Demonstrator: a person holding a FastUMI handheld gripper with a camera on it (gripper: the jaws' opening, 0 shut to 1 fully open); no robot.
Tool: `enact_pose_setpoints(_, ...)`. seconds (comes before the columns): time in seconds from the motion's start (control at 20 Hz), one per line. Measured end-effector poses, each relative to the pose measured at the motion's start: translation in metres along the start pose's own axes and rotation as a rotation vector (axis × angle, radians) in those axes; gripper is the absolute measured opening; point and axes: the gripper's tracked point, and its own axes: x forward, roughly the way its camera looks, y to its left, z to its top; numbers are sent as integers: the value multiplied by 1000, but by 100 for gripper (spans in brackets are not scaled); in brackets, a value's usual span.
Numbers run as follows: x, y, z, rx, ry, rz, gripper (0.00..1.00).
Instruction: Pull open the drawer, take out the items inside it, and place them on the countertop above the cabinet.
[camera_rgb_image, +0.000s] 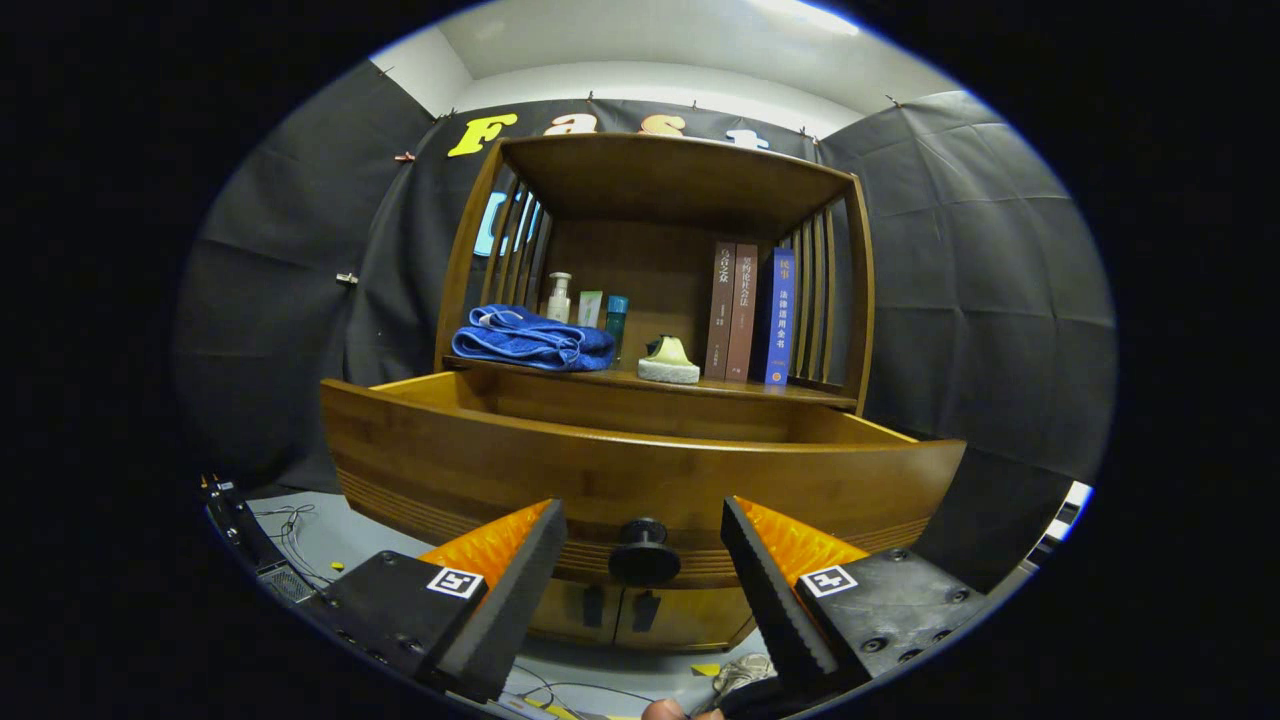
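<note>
The wooden drawer (640, 465) stands pulled out from the cabinet, its front panel facing me. A round dark knob (644, 553) sits at the middle of that panel, between my two fingers and a little beyond their tips. My gripper (640, 515) is open, with nothing between its fingers and both fingers apart from the knob. The drawer's inside is hidden behind its front panel. Above the drawer is the countertop (700, 385), carrying a folded blue towel (532, 338) and a pale sponge-like item (668, 362).
At the back of the countertop stand a pump bottle (559, 298), a small box and a teal bottle (616, 318); books (750, 315) stand upright at the right. Below the drawer are two cabinet doors (620, 610). Cables (290, 530) lie on the floor at the left.
</note>
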Motion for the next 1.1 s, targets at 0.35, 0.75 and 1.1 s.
enact_pose_setpoints(0.35,26,1,-14,65,21,-11,99)
enact_pose_setpoints(0.75,73,2,-10,66,28,-16,100)
enact_pose_setpoints(1.1,133,2,-8,79,40,-22,100)
